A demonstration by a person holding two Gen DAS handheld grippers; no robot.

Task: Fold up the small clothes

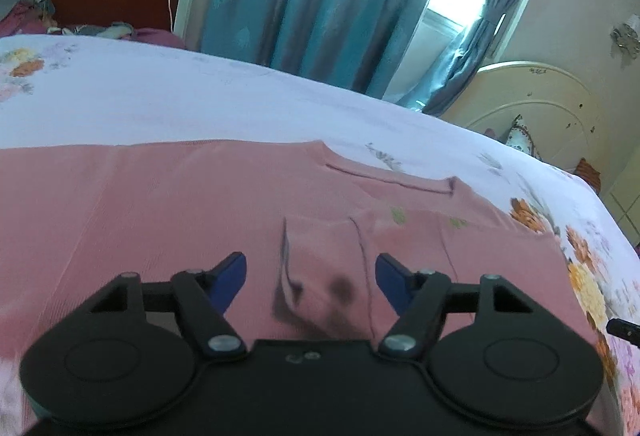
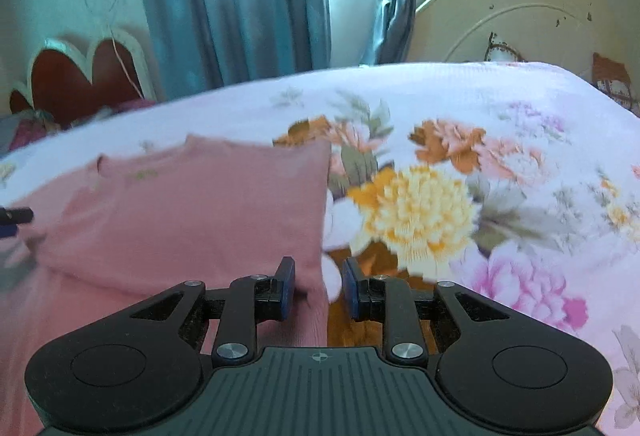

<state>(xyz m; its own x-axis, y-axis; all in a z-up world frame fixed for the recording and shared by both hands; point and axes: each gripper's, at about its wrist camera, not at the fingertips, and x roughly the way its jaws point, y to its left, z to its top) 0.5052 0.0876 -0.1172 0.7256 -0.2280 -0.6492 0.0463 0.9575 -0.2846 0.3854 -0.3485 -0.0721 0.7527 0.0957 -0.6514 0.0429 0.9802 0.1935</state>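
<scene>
Pink garment (image 1: 200,204) spread flat on the floral bed (image 2: 500,124), long axis across both views, right edge between the narrowly parted right gripper (image 2: 318,290) fingers, left gripper (image 1: 310,278) fingers wide apart over mid-cloth.

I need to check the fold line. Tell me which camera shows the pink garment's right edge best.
The right wrist view: the pink garment ends in a clear edge running down to the open right gripper. The left wrist view shows mostly its middle, under the open left gripper.
</scene>
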